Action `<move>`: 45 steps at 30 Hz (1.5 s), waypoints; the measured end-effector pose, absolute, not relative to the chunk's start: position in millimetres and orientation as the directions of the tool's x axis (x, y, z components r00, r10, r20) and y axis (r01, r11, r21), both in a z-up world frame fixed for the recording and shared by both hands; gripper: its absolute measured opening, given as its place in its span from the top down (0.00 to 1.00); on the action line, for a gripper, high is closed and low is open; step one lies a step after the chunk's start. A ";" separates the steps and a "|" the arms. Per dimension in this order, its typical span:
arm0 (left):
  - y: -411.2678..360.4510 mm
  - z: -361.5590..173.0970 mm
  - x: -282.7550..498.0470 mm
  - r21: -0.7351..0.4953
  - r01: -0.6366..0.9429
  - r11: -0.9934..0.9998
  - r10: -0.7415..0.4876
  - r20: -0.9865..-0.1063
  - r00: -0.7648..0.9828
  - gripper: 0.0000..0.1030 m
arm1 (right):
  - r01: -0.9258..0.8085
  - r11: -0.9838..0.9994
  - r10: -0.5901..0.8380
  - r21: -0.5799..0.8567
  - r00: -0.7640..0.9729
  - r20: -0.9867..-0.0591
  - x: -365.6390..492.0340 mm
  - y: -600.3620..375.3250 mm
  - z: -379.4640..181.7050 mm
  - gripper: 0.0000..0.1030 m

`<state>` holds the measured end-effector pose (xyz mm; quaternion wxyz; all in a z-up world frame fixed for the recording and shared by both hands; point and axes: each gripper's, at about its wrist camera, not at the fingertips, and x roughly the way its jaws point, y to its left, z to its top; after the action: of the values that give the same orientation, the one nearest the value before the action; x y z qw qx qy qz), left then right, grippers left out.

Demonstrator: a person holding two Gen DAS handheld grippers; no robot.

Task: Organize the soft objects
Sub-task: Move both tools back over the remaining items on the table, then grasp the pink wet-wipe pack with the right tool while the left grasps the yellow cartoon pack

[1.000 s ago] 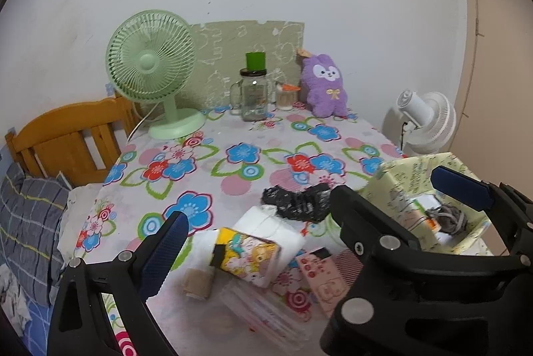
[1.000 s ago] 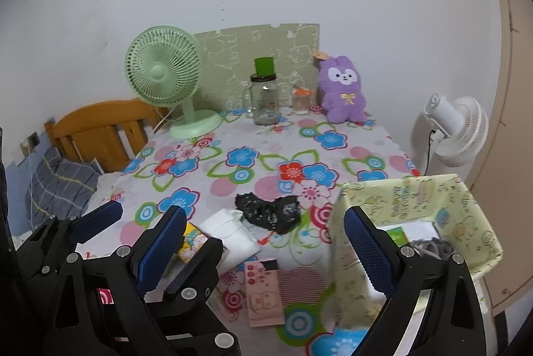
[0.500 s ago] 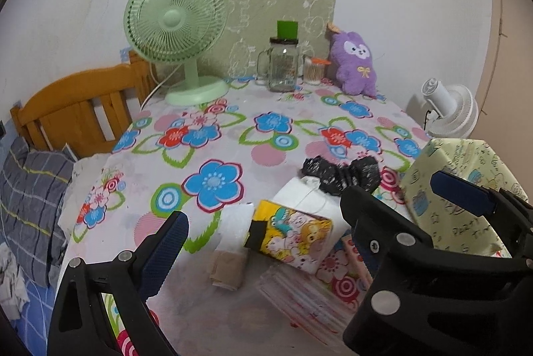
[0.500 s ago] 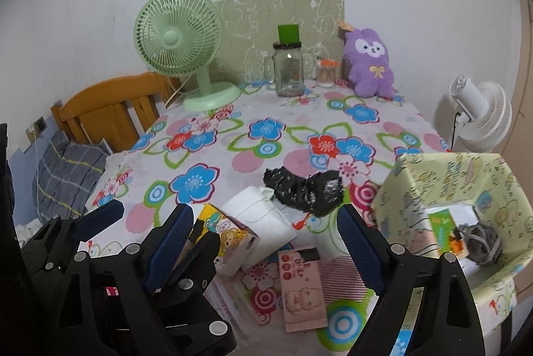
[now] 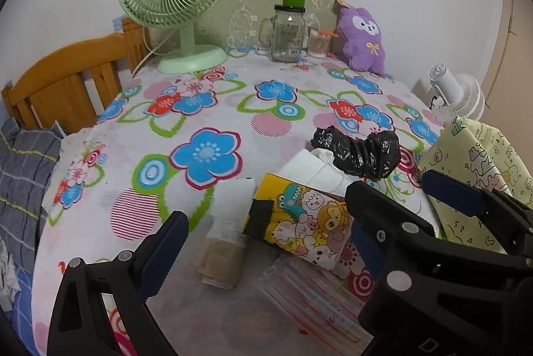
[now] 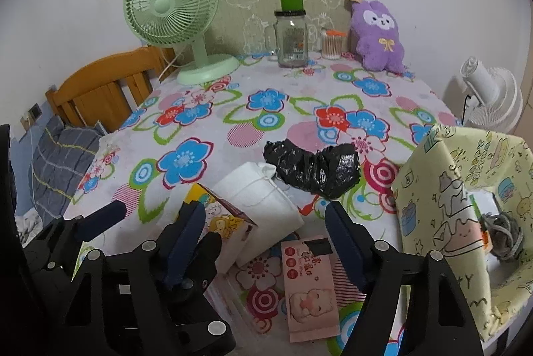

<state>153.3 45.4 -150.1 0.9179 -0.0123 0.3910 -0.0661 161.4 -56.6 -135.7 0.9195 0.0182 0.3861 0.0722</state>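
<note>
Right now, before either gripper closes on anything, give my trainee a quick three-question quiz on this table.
1. True or false: the crumpled black plastic bag lies inside the yellow-green cartoon-print fabric bin.
2. What sits between the right gripper fingers? A) clear glass jar B) white folded cloth pouch C) purple plush toy
3. Fill in: the pale green desk fan stands at the table's back ____ corner.

Key:
1. False; it lies on the flowered tablecloth.
2. B, the pouch; jaws closing, not touching.
3. Left.
</note>
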 end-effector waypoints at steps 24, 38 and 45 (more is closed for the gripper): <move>28.3 -177.3 163.7 -0.082 0.196 0.977 -0.189 -0.760 0.622 0.22 | -0.067 0.992 0.127 0.110 0.626 -0.769 166.7 -77.8 -166.0 0.25; 27.6 -181.6 150.9 0.013 0.158 0.987 -0.092 -0.764 0.639 0.24 | -0.039 0.993 0.113 0.110 0.571 -0.813 168.8 -83.0 -184.4 0.42; 24.5 -185.5 153.7 0.020 0.164 0.986 -0.088 -0.777 0.623 0.25 | -0.053 0.994 0.105 0.092 0.557 -0.824 172.6 -79.5 -190.2 0.57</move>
<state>153.7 24.5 -185.5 0.8998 0.0441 0.4283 -0.0699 172.6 -79.5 -190.2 0.8820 0.0280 0.4683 0.0449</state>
